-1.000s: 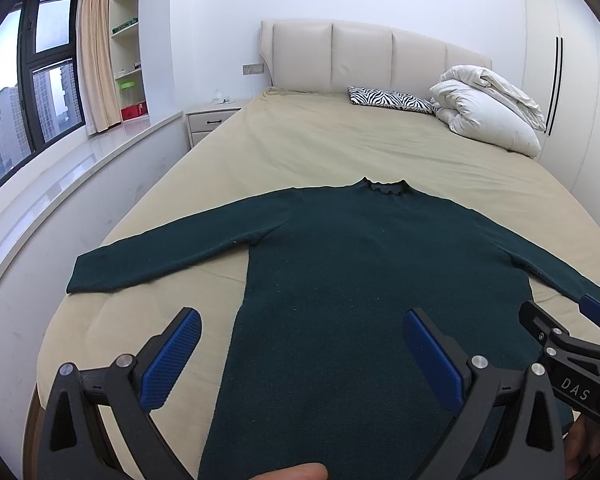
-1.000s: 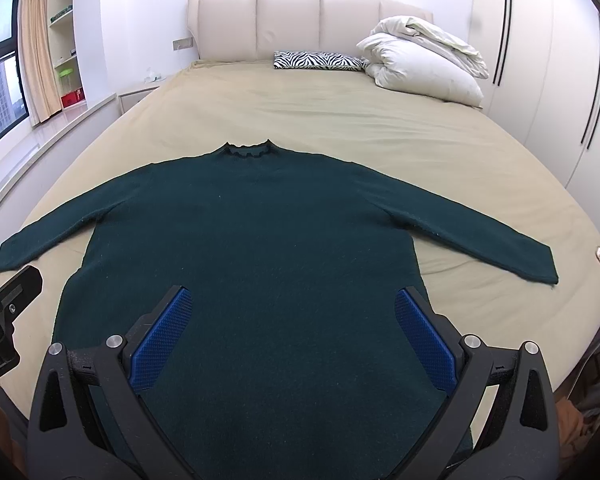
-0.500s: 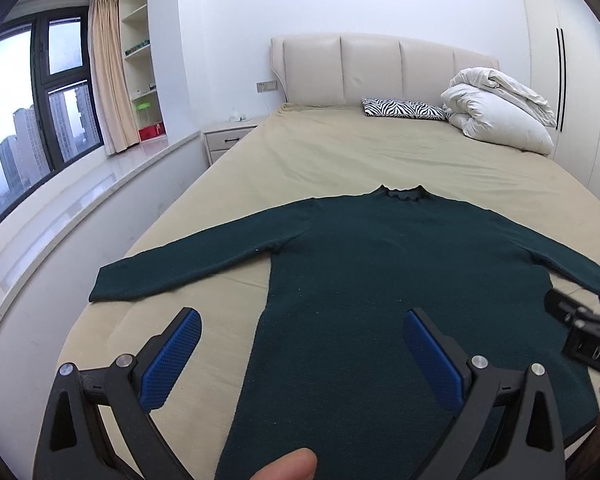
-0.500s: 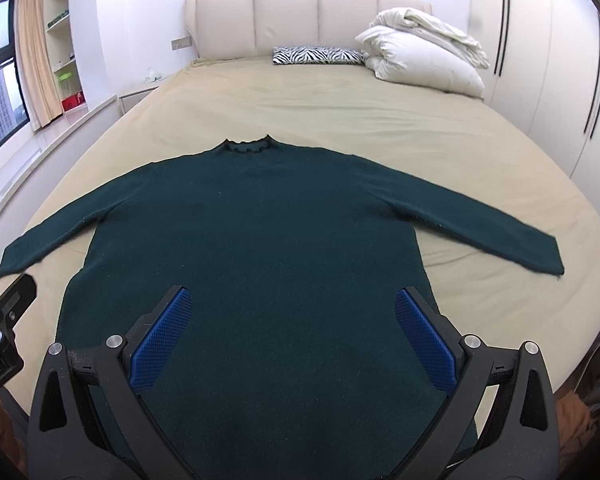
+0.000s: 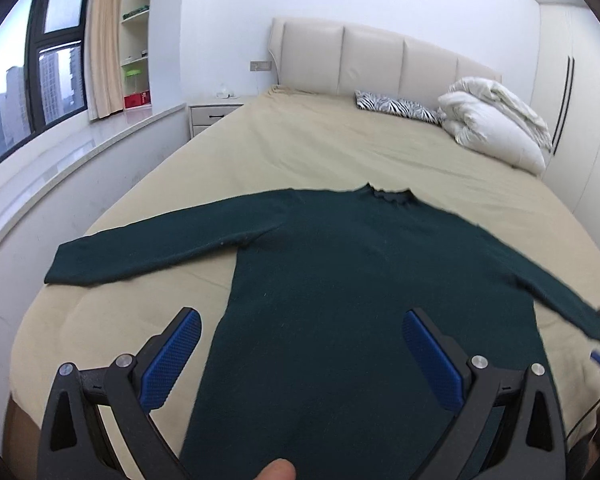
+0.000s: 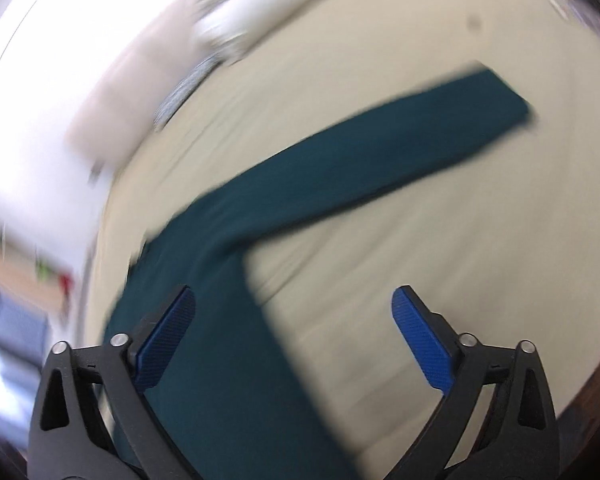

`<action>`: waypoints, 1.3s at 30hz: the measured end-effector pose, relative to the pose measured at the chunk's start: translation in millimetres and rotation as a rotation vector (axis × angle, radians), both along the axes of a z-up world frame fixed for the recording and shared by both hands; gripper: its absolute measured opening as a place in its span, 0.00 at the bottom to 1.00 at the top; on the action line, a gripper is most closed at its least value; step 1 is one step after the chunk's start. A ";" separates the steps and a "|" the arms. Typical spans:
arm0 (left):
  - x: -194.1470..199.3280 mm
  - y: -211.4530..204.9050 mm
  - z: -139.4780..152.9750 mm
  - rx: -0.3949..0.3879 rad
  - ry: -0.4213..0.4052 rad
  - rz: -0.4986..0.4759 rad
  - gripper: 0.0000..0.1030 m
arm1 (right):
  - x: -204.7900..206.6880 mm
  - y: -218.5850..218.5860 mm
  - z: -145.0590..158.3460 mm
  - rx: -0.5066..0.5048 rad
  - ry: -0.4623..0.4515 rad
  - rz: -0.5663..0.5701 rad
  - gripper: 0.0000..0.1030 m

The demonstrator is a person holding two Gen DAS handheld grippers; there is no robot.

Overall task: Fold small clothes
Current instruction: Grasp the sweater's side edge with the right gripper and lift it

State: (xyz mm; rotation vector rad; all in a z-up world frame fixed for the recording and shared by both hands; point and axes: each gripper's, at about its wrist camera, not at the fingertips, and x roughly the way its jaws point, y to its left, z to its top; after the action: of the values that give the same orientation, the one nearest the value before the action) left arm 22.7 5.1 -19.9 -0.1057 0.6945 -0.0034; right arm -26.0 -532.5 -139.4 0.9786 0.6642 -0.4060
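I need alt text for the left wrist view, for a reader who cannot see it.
A dark green sweater lies flat, sleeves spread, on a beige bed. The open left tool hovers over its lower part. A white duvet and a zebra-print pillow sit near the headboard.

Sweater (image 5: 360, 280) flat on bed (image 5: 300, 144), collar toward headboard (image 5: 372, 56), sleeves out left and right. Pillow (image 5: 396, 106) and duvet (image 5: 496, 120) behind it, duvet rightmost. Nightstand (image 5: 212, 114) left of bed.
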 end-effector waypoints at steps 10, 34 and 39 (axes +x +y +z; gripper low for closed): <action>53.6 -26.1 -29.3 -0.049 0.162 -0.006 1.00 | -2.6 -136.7 -53.1 0.171 -0.099 -0.213 0.69; 171.6 -26.2 -76.7 -0.578 0.319 -0.196 0.86 | 250.3 61.4 70.4 -0.467 -0.030 0.590 0.07; 180.8 -35.9 -95.9 -0.662 0.384 -0.249 0.88 | 279.1 142.8 11.0 -0.515 0.102 0.768 0.09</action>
State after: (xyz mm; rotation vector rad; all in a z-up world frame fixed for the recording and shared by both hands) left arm 203.5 -30.8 -115.8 -0.6669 1.0668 -0.4647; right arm 253.1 -389.7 -128.4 0.1728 0.9131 0.0636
